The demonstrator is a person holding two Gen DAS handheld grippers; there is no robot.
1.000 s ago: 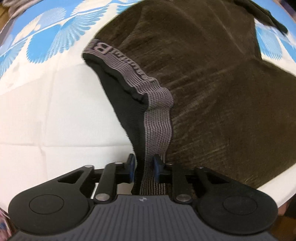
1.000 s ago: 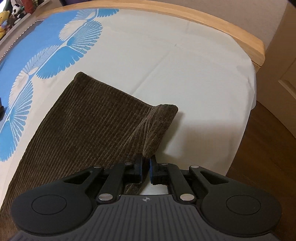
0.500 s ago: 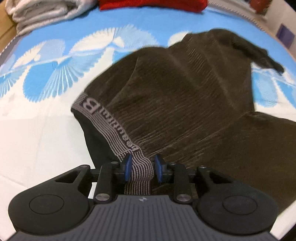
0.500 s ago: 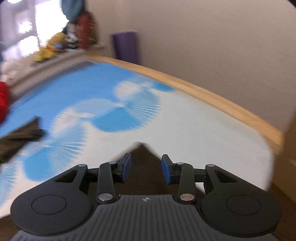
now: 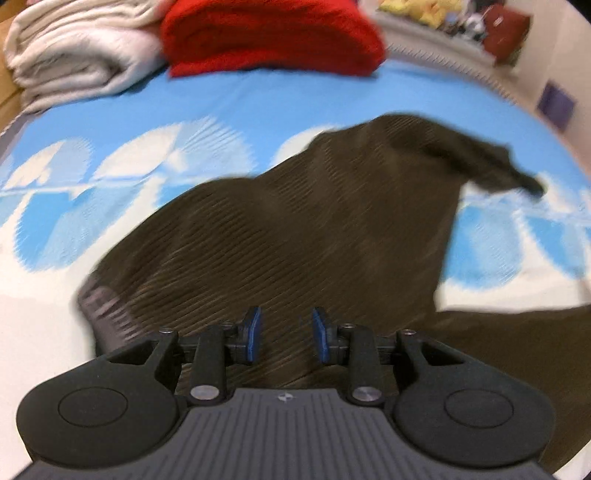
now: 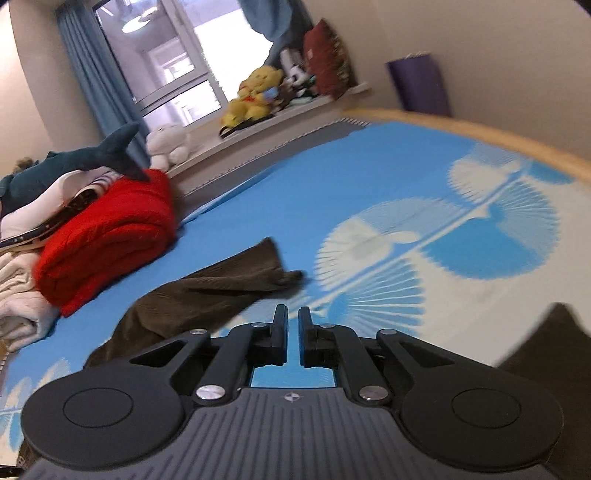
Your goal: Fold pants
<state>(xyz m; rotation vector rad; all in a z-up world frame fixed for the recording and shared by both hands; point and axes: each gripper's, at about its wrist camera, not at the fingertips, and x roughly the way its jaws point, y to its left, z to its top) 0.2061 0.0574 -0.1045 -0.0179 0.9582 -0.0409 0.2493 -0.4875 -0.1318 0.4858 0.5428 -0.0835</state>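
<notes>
Fingers of the left gripper [image 5: 284, 334] stand spread over the brown pants [image 5: 314, 240], gripping nothing. Those of the right gripper [image 6: 293, 334] are pressed nearly together, empty. Beyond, the pants lie spread on the blue-and-white bedsheet [image 5: 229, 99]. Farther back sits a folded red blanket [image 5: 273, 33] beside white bedding [image 5: 74, 48].

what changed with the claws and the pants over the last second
The left claw let go of the waistband and opened; the pants dropped flat. The right claw released the leg hem, swung up and closed empty. The red blanket stayed put.
</notes>
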